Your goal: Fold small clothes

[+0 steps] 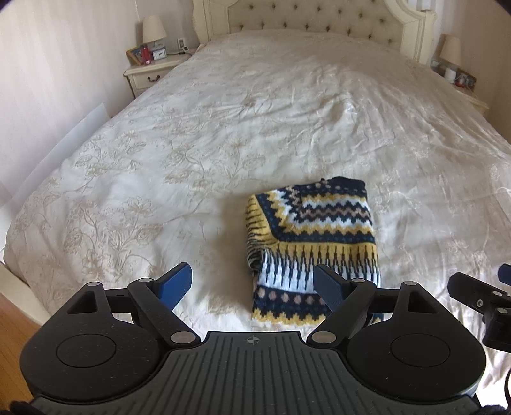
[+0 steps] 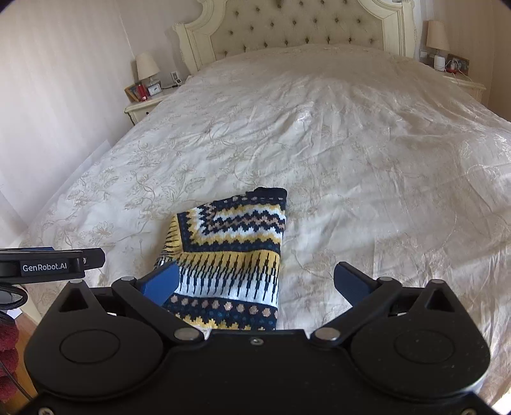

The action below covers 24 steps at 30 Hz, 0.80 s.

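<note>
A small knitted sweater (image 1: 311,242) in navy, yellow, white and tan zigzag bands lies folded into a compact rectangle on the bed near its foot; it also shows in the right wrist view (image 2: 233,255). My left gripper (image 1: 254,282) is open and empty, hovering just short of the sweater's near left edge. My right gripper (image 2: 255,281) is open and empty, hovering over the sweater's near right edge. The right gripper's body shows at the right edge of the left wrist view (image 1: 488,297); the left gripper's body shows at the left of the right wrist view (image 2: 51,263).
A wide bed with a cream floral cover (image 1: 223,127) fills the view. A tufted headboard (image 1: 316,19) stands at the far end. Nightstands with lamps stand at the far left (image 1: 150,67) and far right (image 1: 456,73). Wooden floor (image 1: 16,322) lies below the bed's left corner.
</note>
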Available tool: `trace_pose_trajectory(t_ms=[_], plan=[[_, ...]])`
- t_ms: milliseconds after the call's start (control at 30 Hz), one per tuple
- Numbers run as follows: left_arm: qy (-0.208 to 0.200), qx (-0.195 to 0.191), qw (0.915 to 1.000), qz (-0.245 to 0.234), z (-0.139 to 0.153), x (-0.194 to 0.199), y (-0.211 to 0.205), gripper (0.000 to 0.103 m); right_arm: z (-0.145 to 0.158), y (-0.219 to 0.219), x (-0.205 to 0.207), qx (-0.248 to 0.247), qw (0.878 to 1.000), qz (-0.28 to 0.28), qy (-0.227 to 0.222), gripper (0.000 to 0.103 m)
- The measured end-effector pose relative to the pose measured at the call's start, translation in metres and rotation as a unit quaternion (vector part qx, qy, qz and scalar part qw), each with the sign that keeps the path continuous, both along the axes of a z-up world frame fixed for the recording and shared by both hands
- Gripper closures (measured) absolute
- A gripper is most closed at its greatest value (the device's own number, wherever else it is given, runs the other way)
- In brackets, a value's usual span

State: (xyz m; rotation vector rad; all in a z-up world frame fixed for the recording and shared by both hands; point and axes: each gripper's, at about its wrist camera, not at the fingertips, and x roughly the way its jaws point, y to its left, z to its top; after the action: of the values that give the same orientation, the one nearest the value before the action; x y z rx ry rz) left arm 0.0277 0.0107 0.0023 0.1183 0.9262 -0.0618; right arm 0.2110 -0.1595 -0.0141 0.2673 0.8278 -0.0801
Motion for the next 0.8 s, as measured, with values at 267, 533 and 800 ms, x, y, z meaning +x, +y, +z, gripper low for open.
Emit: trace_pose_trajectory(t_ms=[267, 533, 800], plan=[[0.043, 0.001, 0.9991, -0.001, -0.015, -0.006, 0.007, 0.020, -0.007, 0.004, -0.006, -0.007, 1.000, 0.003, 0.031, 0.001], [0.059, 0.004, 0.9982, -0.004, -0.023, -0.015, 0.008, 0.021, -0.010, 0.009, -0.009, -0.011, 0.999, -0.001, 0.046, 0.001], [0.067, -0.001, 0.9977, -0.006, -0.026, -0.023, 0.012, 0.021, -0.011, 0.013, -0.010, -0.006, 0.999, -0.001, 0.046, 0.001]])
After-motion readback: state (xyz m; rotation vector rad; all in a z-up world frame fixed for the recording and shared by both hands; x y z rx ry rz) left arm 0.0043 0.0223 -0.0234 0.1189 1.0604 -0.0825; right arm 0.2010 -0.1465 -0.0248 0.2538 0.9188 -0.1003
